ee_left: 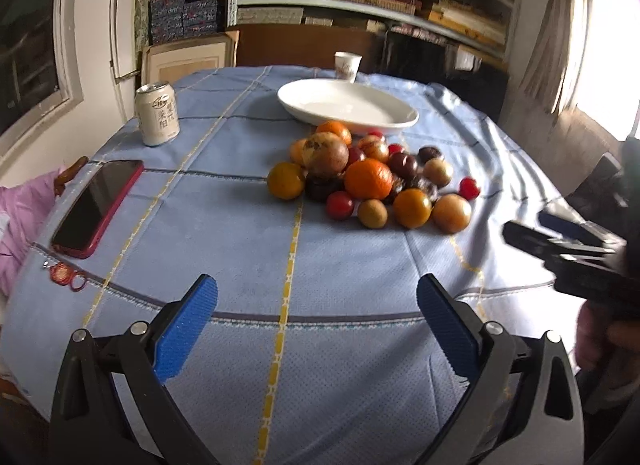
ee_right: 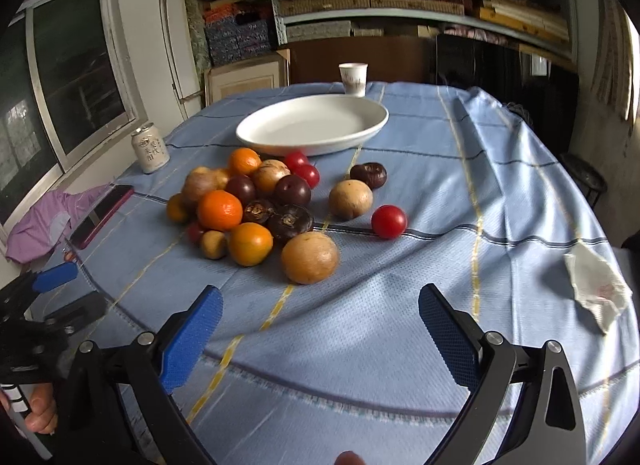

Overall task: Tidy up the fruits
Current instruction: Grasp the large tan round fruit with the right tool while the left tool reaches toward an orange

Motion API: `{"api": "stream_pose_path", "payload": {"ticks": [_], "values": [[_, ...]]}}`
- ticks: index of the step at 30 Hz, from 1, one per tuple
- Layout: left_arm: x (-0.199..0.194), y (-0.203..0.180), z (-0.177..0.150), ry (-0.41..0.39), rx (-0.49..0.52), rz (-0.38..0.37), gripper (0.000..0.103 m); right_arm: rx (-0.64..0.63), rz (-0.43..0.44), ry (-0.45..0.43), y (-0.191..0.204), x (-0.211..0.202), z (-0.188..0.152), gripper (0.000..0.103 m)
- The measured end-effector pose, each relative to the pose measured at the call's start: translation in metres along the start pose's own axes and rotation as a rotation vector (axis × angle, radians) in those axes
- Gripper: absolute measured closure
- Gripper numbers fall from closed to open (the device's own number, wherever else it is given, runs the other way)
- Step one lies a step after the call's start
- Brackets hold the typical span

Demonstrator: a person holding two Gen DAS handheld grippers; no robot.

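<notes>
1. A red-cased phone [ee_left: 98,207] and a white can [ee_left: 157,113] sit on the left of the blue tablecloth [ee_left: 240,249].
2. The left gripper [ee_left: 316,329] hovers above the near cloth, fingers spread and empty.
3. The fruits [ee_left: 370,177] lie heaped mid-table, just before the empty white dish [ee_left: 348,107].
4. The right gripper [ee_right: 320,329] likewise gapes wide, holding nothing.

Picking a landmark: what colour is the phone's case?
Red, or dark pink. The phone lies screen-up near the table's left edge, clearest in the left wrist view.
</notes>
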State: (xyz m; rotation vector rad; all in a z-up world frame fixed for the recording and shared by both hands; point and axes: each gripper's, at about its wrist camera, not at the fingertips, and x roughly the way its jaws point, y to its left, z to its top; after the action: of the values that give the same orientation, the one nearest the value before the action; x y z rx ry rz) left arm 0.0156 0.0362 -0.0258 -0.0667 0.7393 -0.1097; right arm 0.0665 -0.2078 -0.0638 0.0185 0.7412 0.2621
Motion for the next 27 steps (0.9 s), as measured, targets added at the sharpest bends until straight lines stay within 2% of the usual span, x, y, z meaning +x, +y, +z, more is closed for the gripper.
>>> {"api": "stream_pose_path", "payload": {"ticks": [3, 5, 9, 13, 16, 18, 21, 25, 27], "values": [[-0.007, 0.004, 0.002, -0.086, -0.027, -0.001, 0.005, -0.032, -0.004, 0.02, 0.003, 0.012, 0.002, 0.008], [-0.008, 0.006, 0.004, -0.104, -0.038, -0.006, 0.005, -0.054, -0.005, 0.03, 0.005, 0.018, 0.004, 0.008], [0.009, 0.007, 0.016, 0.017, 0.005, -0.019, 0.005, -0.106, -0.005, 0.028, 0.01, 0.031, 0.011, 0.008], [0.02, 0.017, 0.023, 0.012, 0.001, 0.051, 0.005, -0.123, 0.042, 0.075, 0.014, 0.044, 0.019, 0.008], [0.03, 0.024, 0.029, 0.04, -0.009, 0.041, 0.005, -0.132, 0.049, 0.145, 0.017, 0.059, 0.025, 0.008], [0.034, 0.026, 0.032, 0.044, -0.007, 0.039, 0.005, -0.136, 0.026, 0.166, 0.016, 0.066, 0.027, 0.008], [0.04, 0.027, 0.036, 0.047, -0.002, 0.04, 0.005, -0.148, 0.047, 0.208, 0.017, 0.076, 0.027, 0.008], [0.05, 0.03, 0.039, 0.07, -0.003, 0.023, 0.005, -0.144, 0.032, 0.247, 0.015, 0.087, 0.027, 0.021], [0.053, 0.031, 0.04, 0.08, -0.008, 0.011, 0.005, -0.14, 0.04, 0.26, 0.013, 0.091, 0.027, 0.023]]}}
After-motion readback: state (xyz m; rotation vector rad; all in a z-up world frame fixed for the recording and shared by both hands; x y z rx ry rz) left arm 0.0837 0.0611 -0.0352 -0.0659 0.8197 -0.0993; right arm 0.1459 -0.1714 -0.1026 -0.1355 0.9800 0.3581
